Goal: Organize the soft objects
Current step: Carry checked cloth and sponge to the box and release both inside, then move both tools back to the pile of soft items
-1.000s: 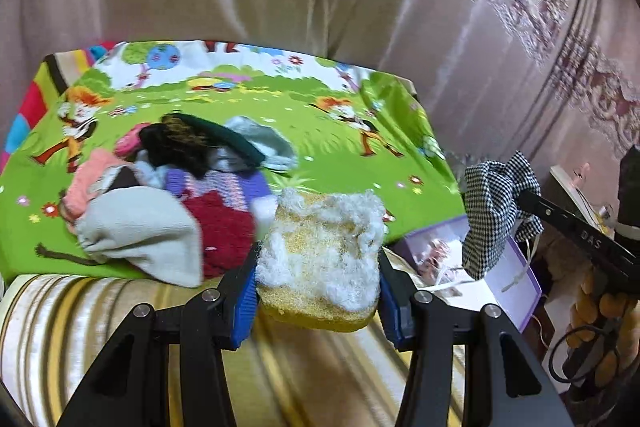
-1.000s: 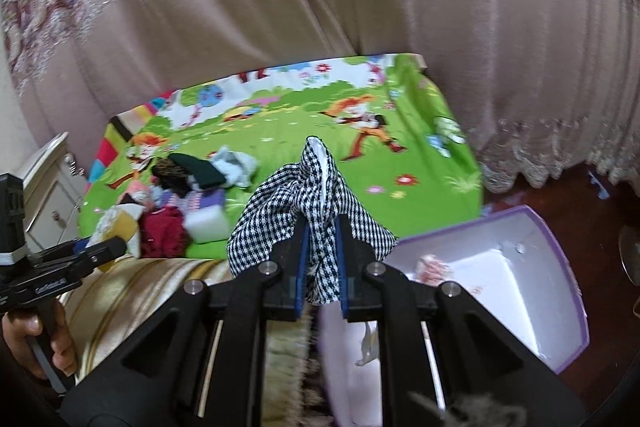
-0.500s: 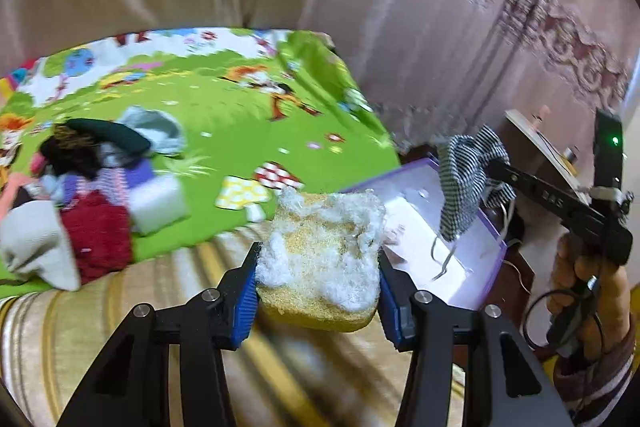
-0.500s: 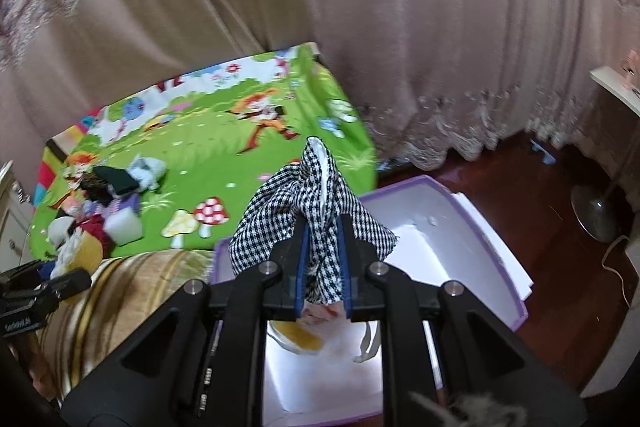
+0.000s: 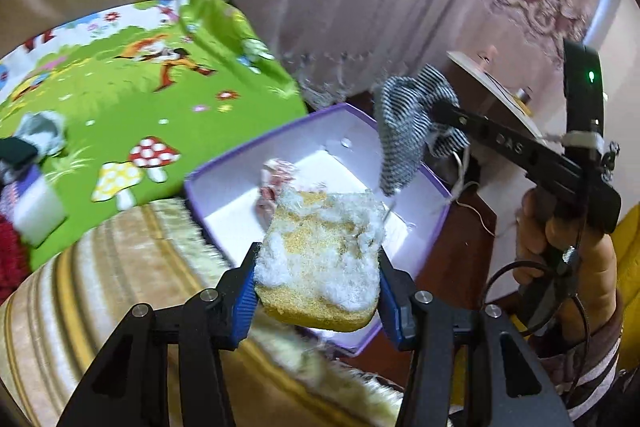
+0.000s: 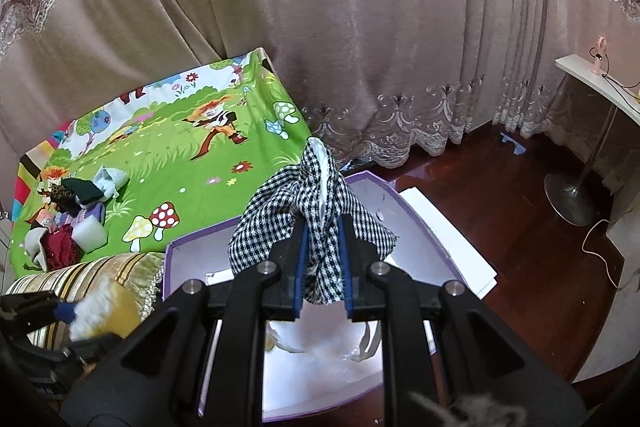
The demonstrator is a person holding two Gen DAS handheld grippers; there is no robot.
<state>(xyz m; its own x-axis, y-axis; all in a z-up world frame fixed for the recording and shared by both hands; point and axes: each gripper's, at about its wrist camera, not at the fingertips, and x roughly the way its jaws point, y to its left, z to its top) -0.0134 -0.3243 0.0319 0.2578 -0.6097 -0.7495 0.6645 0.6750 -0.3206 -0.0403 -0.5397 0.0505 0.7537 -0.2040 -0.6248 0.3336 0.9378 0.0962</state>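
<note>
It looks like a room at home, with long curtains (image 6: 360, 27), a cartoon play mat (image 6: 168, 147) and a wood floor (image 6: 500, 195).

Only legible txt: "DAS" in pale letters on the black arm of the right claw (image 5: 440, 115), right side of scene. Rest of letters there too blurred to read.

Green cartoon mat (image 6: 168, 155) with clothes pile (image 6: 68, 223); floor-level purple box (image 6: 192, 247).
</note>
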